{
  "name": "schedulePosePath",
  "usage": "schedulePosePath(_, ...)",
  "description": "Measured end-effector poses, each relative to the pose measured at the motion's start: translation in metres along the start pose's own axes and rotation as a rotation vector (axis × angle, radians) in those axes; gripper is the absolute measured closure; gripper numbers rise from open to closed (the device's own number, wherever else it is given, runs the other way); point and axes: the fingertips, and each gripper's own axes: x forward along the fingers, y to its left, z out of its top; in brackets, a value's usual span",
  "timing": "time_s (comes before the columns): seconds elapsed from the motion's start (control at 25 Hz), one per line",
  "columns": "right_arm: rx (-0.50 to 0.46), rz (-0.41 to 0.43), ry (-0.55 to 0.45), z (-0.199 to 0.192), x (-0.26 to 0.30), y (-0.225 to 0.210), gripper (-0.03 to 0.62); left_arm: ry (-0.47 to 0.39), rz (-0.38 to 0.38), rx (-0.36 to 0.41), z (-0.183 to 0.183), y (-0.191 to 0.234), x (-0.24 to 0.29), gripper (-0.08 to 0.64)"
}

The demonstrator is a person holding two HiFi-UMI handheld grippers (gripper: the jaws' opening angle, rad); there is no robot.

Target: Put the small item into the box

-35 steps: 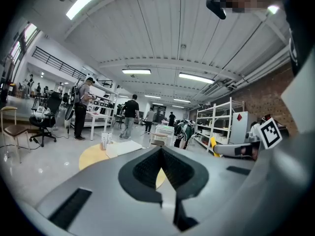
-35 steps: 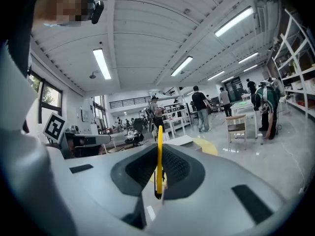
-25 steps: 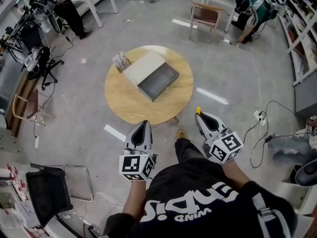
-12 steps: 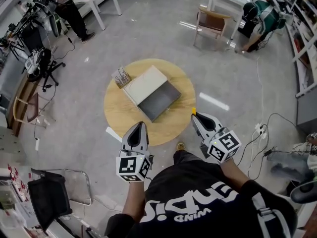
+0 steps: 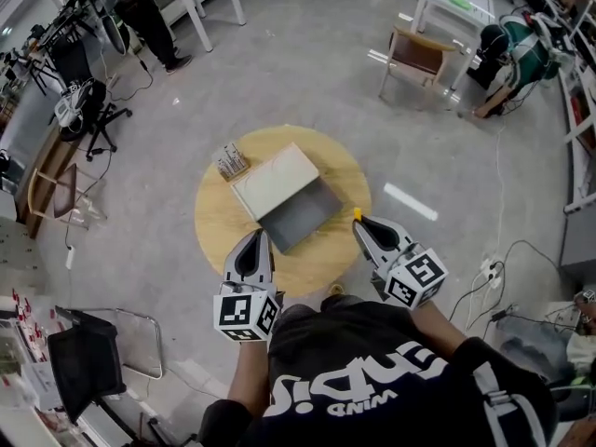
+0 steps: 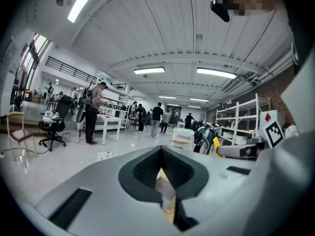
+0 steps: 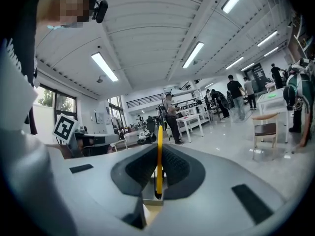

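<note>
An open box (image 5: 300, 216) with a grey inside and a white lid (image 5: 273, 181) lies on the round wooden table (image 5: 222, 223). A small rack of cards (image 5: 231, 162) stands by the lid's far left corner. My right gripper (image 5: 361, 223) hovers at the table's near right edge, shut on a thin yellow item (image 5: 357, 214). That yellow item (image 7: 159, 151) stands upright between the pads in the right gripper view. My left gripper (image 5: 256, 238) is over the near edge, just short of the box, jaws together and holding nothing.
A wooden chair (image 5: 415, 54) and white tables (image 5: 455, 3) stand beyond the table. A black folding chair (image 5: 86, 366) is at lower left. Cables (image 5: 507, 296) trail on the floor at right. People stand and crouch around the room's edges.
The table and box have come closer in the head view. Both grippers now reach over its near edge instead of hanging over the floor. The right gripper still holds the yellow item.
</note>
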Motion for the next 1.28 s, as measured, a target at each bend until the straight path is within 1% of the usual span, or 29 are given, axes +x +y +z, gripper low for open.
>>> schedulePosePath(0.24,0.01,0.015,-0.012,0.01,0.029,0.0,0.569,0.01,-0.009,-0.003,0.009,0.013,0.014,0.555)
schedulePosePath(0.36,0.016,0.011,-0.02,0.013,0.039,0.001,0.569,0.017,-0.03,-0.008,0.009,0.015,0.021,0.555)
schedulePosePath(0.6,0.012,0.01,-0.026,0.009,0.055,0.007,0.569,0.021,-0.068,-0.003,0.007,0.021,0.026,0.555)
schedulePosePath(0.76,0.004,0.018,-0.009,0.009,0.071,0.01,0.569,0.028,-0.083,-0.012,0.006,0.026,0.029,0.555)
schedulePosePath(0.84,-0.013,0.031,0.002,0.008,0.08,0.011,0.569,0.026,-0.092,-0.012,0.008,0.028,0.032,0.555)
schedulePosePath(1.0,-0.075,0.066,0.048,-0.001,0.102,0.01,0.569,0.023,-0.109,-0.008,0.011,0.03,0.039,0.555)
schedulePosePath(1.12,-0.115,0.087,0.096,-0.015,0.117,0.008,0.569,0.022,-0.115,-0.003,0.014,0.032,0.043,0.555)
schedulePosePath(1.28,-0.17,0.112,0.167,-0.039,0.136,0.005,0.569,0.03,-0.105,0.0,0.011,0.037,0.046,0.555)
